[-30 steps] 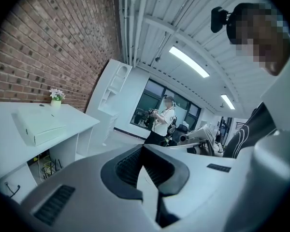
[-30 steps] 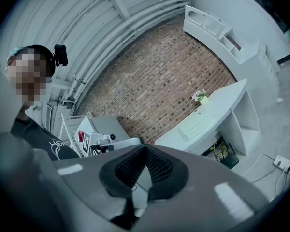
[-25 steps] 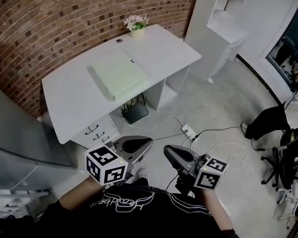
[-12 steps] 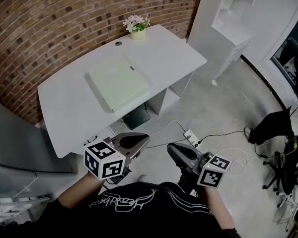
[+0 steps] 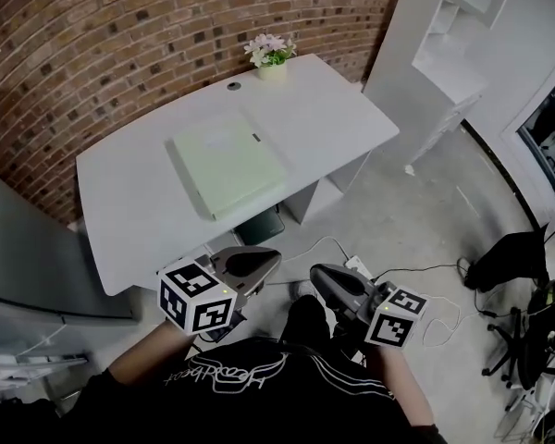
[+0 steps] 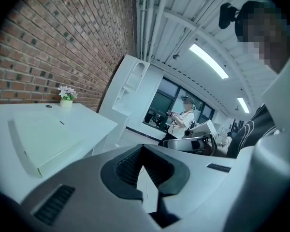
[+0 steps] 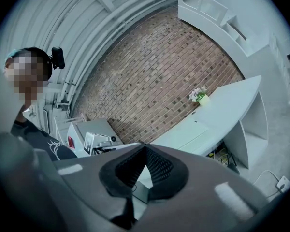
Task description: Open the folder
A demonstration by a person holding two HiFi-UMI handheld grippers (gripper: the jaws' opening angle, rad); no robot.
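Since a second ago the white desk (image 5: 139, 202) has drifted slightly lower in the head view; the person seems to be walking up to it. Its pale green folder (image 5: 229, 163) lies flat and shut at upper centre, well apart from both grippers. Left gripper (image 5: 266, 261) and right gripper (image 5: 320, 276), low in frame, have jaws pressed together on nothing. No step is done: reaching, catching the cover and lifting it remain.

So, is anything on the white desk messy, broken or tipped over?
Nothing stands out. The green folder lies flat and closed on the desk, and the flower pot stands upright at the back edge. Only loose cables trail across the floor.
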